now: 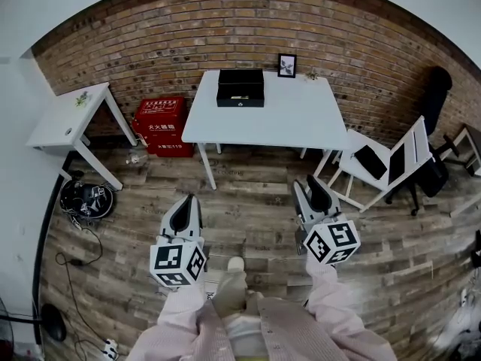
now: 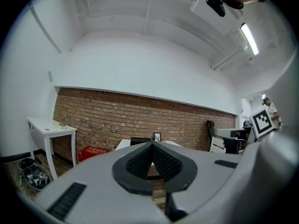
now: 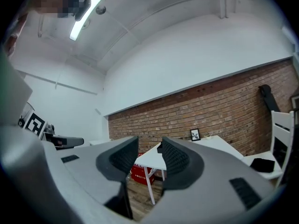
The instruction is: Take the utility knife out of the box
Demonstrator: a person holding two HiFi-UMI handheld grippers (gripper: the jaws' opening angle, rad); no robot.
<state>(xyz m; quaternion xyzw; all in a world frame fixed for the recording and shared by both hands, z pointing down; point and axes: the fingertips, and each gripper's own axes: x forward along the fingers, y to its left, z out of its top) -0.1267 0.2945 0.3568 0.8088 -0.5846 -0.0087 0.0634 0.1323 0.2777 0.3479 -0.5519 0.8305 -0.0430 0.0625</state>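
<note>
A black box (image 1: 240, 87) with its lid down sits at the back of the white table (image 1: 301, 122) by the brick wall. No utility knife shows anywhere. Both grippers hang over the wooden floor, well short of the table and pointing toward it. My left gripper (image 1: 186, 201) is shut, its pads meeting at the tips with nothing between them (image 2: 151, 146). My right gripper (image 1: 312, 186) is open, an empty gap between its fingers (image 3: 149, 144). The box (image 2: 137, 141) peeks out just behind the left jaws in the left gripper view.
A framed picture (image 1: 286, 65) stands behind the box. A red case (image 1: 160, 125) lies on the floor left of the table, and a small white side table (image 1: 71, 115) stands further left. A white folding chair (image 1: 391, 164) and a black office chair (image 1: 434, 100) stand at right. Cables (image 1: 86, 200) lie at left.
</note>
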